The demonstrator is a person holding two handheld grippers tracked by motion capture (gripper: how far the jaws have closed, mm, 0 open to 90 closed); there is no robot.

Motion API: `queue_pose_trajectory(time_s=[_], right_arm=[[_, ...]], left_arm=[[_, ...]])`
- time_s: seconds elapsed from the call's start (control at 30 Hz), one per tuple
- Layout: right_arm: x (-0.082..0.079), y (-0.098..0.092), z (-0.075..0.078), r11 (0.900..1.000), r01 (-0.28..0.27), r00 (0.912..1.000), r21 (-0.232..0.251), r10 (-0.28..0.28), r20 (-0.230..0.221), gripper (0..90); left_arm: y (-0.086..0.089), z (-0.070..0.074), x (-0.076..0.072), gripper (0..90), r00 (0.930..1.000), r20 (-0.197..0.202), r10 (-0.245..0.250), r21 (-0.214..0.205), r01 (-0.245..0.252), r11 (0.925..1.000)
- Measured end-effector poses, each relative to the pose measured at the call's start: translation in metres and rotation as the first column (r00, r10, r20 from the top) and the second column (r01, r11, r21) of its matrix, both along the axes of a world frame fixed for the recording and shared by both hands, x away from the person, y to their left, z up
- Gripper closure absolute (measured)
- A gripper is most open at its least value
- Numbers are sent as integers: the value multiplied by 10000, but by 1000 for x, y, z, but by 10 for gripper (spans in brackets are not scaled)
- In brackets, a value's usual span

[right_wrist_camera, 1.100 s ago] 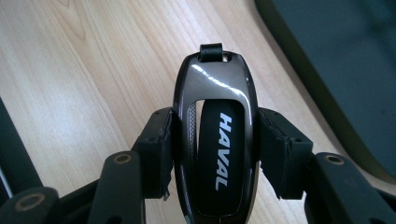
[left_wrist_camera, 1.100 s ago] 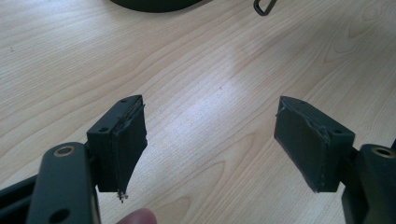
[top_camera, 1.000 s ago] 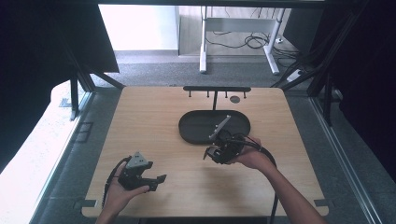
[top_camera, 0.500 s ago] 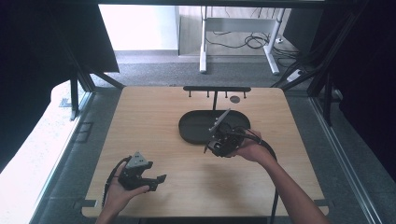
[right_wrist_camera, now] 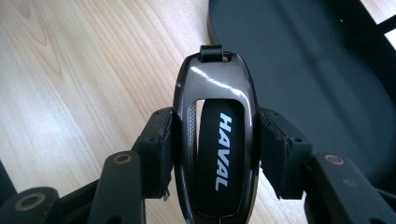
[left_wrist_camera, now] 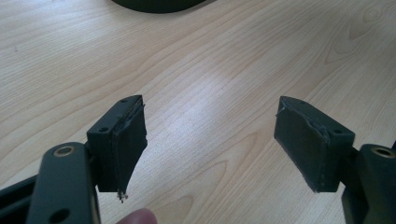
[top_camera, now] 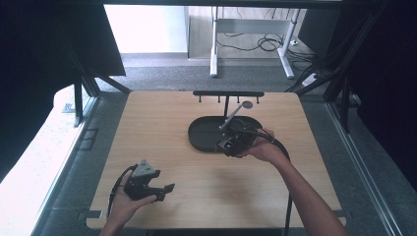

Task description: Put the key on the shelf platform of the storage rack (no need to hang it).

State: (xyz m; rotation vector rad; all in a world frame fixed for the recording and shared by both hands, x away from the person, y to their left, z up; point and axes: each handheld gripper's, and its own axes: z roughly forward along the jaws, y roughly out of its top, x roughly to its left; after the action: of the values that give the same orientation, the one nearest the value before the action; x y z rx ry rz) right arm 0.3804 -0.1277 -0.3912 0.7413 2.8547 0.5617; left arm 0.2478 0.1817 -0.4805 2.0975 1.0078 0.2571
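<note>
Key fob (right_wrist_camera: 215,140), glossy dark with white HAVAL lettering, lies lengthwise between the right gripper's (right_wrist_camera: 215,149) clenched jaws, strap loop pointing away toward the black oval tray (top_camera: 204,132) mid-table. Left gripper (left_wrist_camera: 210,144), released, rests near-left over bare wooden table (top_camera: 157,118).

One legible marking: "HAVAL", white capital letters, on black centre panel of glossy dark key fob (right_wrist_camera: 215,154). Lettering runs lengthwise along fob, first letter toward fob's loop end. Fob clamped at both sides between jaws of right gripper (right_wrist_camera: 215,151), beside edge of black tray (right_wrist_camera: 327,70). No other readable text, numbers or signs.
</note>
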Motion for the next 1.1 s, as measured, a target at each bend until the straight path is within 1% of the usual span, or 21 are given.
queue_pose_trajectory(time_s=[0.23,0.37,0.43,0.53,0.9,1.1], right_arm=[[8,0,2,10000,78,10000,4,-78,-16,496],[13,0,1,9999,134,9999,-49,-135,-46,496],[16,0,0,9998,179,9998,-62,-180,-90,496],[20,0,0,9998,187,9998,-96,-188,-111,496],[35,2,-2,9996,282,9995,-45,-282,-128,497],[44,4,-5,9993,370,9991,-49,-371,-227,497]], left_arm=[[1,0,0,254,10000,7,-15,22,15,10000],[1,0,0,255,10000,-5,25,-41,-25,10000],[2,1,0,254,10000,-2,7,16,-7,10000],[2,1,0,255,10000,11,27,-14,-27,10000],[4,1,1,254,10000,30,71,-61,-70,10000],[5,1,1,255,9999,30,115,-70,-115,9999]])
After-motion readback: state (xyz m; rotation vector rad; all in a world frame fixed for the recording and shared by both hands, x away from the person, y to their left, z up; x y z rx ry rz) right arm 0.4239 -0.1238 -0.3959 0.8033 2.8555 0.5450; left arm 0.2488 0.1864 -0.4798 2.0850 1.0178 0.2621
